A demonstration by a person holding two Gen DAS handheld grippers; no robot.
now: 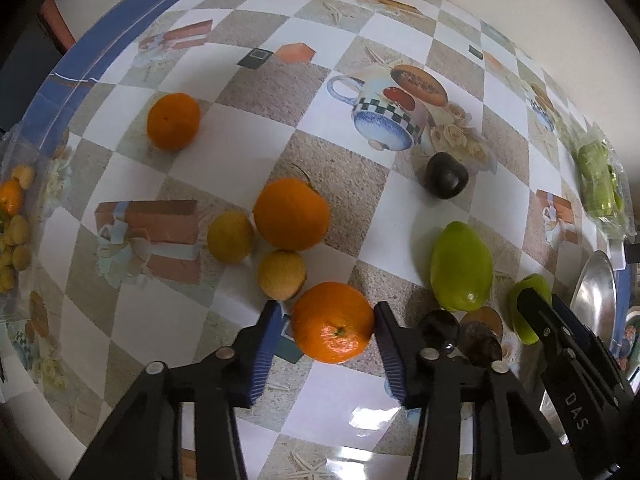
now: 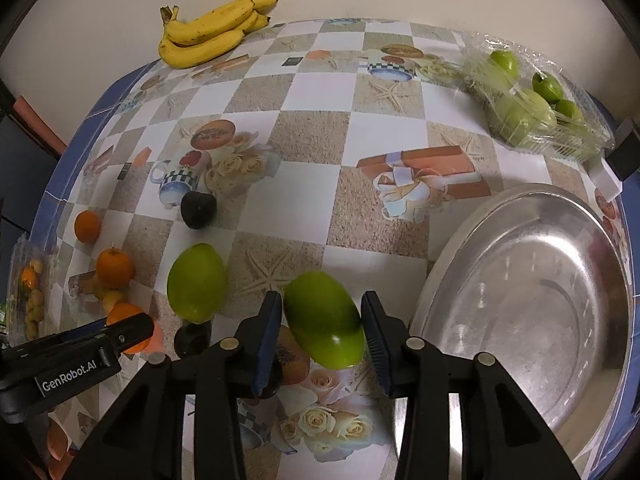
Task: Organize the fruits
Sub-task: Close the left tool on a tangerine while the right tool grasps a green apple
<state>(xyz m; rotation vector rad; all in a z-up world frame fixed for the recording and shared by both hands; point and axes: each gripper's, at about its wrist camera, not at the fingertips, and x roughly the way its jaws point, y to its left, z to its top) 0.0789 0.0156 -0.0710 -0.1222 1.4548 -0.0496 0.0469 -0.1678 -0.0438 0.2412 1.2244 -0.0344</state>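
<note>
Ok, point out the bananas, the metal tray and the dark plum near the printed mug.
bananas (image 2: 208, 34): right wrist view, middle of the bunch.
metal tray (image 2: 532, 304): right wrist view, bare inner floor.
dark plum (image 1: 445, 176): left wrist view, centre of its skin.

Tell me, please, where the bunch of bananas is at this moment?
The bunch of bananas lies at the table's far edge against the wall, upper left in the right wrist view, well beyond the dark plum and apart from the other fruit.

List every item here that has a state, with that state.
left gripper: shut on orange
right gripper: shut on green fruit
metal tray: empty
plastic pack of green fruit: torn open
bananas: bunched, untouched
</note>
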